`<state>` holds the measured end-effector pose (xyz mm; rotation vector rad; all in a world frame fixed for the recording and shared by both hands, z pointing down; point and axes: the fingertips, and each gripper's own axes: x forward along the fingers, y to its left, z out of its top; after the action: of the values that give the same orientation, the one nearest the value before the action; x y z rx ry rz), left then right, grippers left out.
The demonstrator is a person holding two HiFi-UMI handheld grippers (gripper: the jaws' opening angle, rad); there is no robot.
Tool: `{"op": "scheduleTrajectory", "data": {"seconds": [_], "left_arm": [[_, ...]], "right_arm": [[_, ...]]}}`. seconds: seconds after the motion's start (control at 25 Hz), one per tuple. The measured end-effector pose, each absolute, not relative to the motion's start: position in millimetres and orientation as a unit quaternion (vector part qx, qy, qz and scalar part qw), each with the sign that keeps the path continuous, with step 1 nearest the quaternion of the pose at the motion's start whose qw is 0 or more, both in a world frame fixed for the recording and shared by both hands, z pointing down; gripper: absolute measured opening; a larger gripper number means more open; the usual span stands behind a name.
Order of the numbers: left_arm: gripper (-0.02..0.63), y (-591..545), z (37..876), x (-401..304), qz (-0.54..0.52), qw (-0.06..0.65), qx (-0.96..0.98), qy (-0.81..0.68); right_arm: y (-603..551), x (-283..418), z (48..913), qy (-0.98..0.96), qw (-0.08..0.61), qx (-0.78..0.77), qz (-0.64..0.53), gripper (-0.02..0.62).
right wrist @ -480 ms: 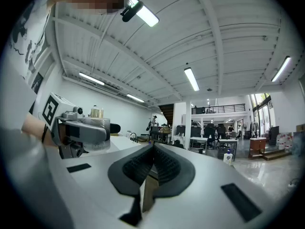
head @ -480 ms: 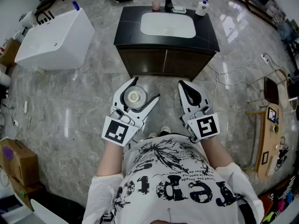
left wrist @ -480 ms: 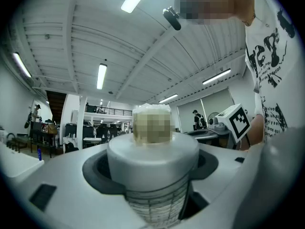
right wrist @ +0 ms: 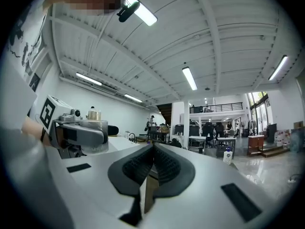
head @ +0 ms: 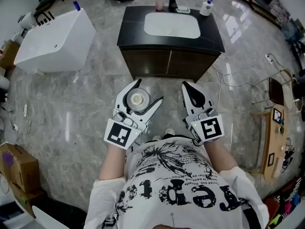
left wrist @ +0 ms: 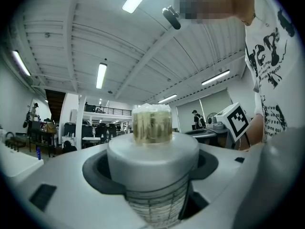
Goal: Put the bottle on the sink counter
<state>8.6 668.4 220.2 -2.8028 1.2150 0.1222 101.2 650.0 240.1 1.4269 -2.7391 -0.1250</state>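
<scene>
The bottle (head: 137, 99) is a clear ribbed one with a white collar and a pale gold cap. It stands upright between the jaws of my left gripper (head: 148, 91), which is shut on it at chest height. In the left gripper view the bottle (left wrist: 152, 151) fills the middle, with the jaws wide around it. My right gripper (head: 187, 87) is level with it on the right, shut with nothing in it; its dark pads (right wrist: 164, 168) meet. The black sink counter (head: 129, 32) with a white basin (head: 171, 25) stands ahead, beyond both grippers.
On the counter's back edge are a pink cup (head: 158, 5), a dark dispenser (head: 170, 3) and a small white bottle (head: 205, 7). A white tub (head: 57, 39) stands at the left, a cardboard box (head: 16, 163) near left, cables (head: 233, 80) and a wooden table (head: 274, 137) at the right.
</scene>
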Motion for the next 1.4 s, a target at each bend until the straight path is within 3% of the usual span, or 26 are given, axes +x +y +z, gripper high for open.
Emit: {"op": "scheduleTrajectory", "data": {"seconds": [0.6,1.4], "left_arm": [[0.348,599.7,241.0,3.7,0.034,0.036,-0.912,0.408],[0.348,261.9,241.5,68.2,-0.018,0.052,-0.871,0.488]], "right_arm": [[577.8,102.7,270.7,-0.885,0.015,0.465,0.0,0.014],[218.0,174.1,271.0,-0.923,0.021,0.384,0.007,0.014]]}}
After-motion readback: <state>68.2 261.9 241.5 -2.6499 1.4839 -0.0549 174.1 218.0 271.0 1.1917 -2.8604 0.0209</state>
